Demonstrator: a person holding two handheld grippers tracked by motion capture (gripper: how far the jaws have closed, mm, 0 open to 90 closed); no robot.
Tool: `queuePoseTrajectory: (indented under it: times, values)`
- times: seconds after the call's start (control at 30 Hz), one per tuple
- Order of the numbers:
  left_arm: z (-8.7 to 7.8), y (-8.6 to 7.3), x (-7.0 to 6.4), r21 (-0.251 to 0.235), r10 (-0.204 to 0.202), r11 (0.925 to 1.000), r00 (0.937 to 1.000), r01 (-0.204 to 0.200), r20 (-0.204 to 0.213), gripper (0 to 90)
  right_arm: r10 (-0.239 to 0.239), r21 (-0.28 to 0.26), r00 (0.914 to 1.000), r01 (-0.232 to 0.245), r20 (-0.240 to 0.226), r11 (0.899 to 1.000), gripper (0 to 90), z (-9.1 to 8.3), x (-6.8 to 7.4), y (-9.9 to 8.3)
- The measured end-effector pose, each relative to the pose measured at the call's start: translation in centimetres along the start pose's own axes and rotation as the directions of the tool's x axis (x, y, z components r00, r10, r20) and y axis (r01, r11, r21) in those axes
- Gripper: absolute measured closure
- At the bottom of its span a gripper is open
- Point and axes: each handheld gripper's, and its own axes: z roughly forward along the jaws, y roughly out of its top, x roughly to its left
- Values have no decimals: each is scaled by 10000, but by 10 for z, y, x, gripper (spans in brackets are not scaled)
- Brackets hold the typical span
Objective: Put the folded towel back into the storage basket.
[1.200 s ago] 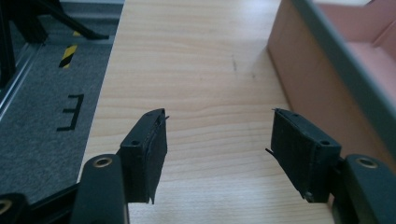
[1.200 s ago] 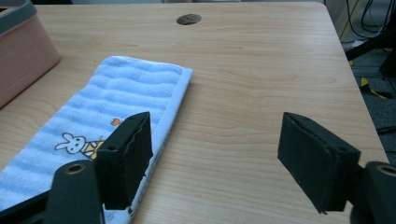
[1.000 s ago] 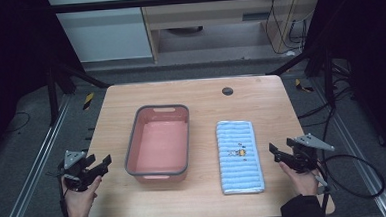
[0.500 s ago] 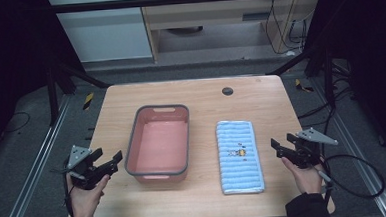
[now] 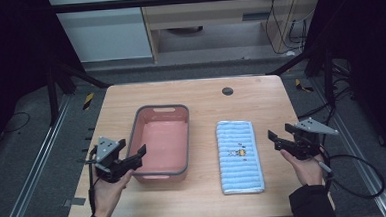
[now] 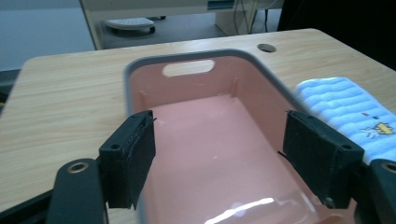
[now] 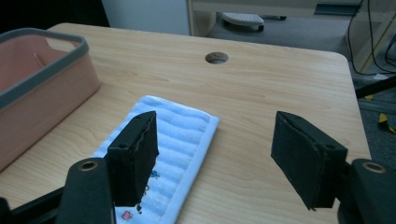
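The left hand-held gripper (image 5: 135, 158) hangs at the near left corner of the pink tub (image 5: 161, 140), jaws spread wide and holding nothing; in the left gripper view its pads (image 6: 128, 156) straddle the tub's near end, one over the grey rim and one over the inside. The right hand-held gripper (image 5: 277, 140) is just as wide open and empty, poised just right of the folded blue towel (image 5: 239, 155), which lies flat on the surface (image 5: 205, 103) beside the tub, a strip of bare wood between them. The likeliest slip, I judge, is on the left: a jaw dropping onto the rim rather than around it could tip or shove the light tub toward the towel. On the right, closing too shallowly may pinch only the top layer, so the towel unfolds as it lifts; pressing low could scrape the pads on the wood. The towel's near end sits close to the surface's front edge, so a drag that way risks a fall. Open room lies behind both things, up to the round hole (image 5: 227, 91).
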Motion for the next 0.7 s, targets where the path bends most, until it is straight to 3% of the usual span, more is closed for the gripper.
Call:
queuePoseTrajectory:
  times: [0.37, 0.7]
  values:
    - [24, 9, -56, 14, 478, 9988, 9950, -481, 877, 264, -225, -21, 9994, 224, -258, 9997, 309, 3, 10, 20]
    - [46, 2, -91, 379, 761, 9959, 9880, -819, 1347, 264, -303, -80, 9993, 302, -213, 9995, 297, 13, 8, 34]
